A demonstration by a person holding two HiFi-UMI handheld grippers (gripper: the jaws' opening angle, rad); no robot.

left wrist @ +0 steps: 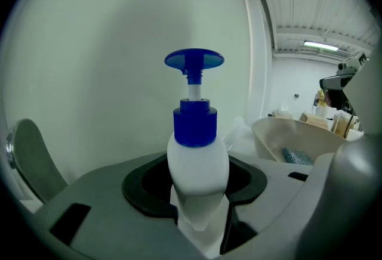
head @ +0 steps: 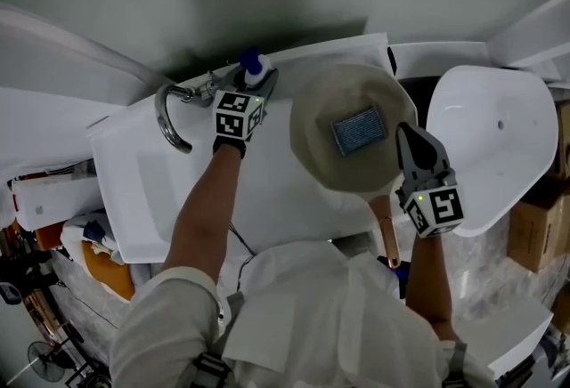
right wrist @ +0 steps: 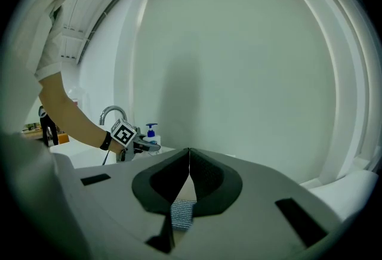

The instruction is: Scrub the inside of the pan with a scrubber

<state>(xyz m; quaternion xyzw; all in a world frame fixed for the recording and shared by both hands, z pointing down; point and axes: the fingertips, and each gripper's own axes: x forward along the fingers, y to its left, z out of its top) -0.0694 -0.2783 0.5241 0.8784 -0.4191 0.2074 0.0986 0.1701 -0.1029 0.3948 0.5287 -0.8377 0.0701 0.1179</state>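
Left tongs [head: 255, 80] pinching the pump bottle [left wrist: 197, 160]; right tongs [head: 403, 132] pressed together, nothing between them.
We see the bottle upright at the bench's [head: 134, 190] far edge, just beside the tap [head: 167, 119]. The beige pan [head: 313, 133] sits toward the bench's right edge, its handle [head: 388, 239] pointing to the near edge. The blue scrubber [head: 358, 130] lies inside it, and the right tongs hang over its rim.

Pump bottle [left wrist: 197, 157] base hidden betw. clamped left tongs [left wrist: 198, 205], tap [left wrist: 33, 157] blurred & cut off at left edge, pan [right wrist: 185, 191] mostly hidden behind right tongs [right wrist: 188, 160] pinching it, scrubber [right wrist: 182, 215] seen only as sliver.
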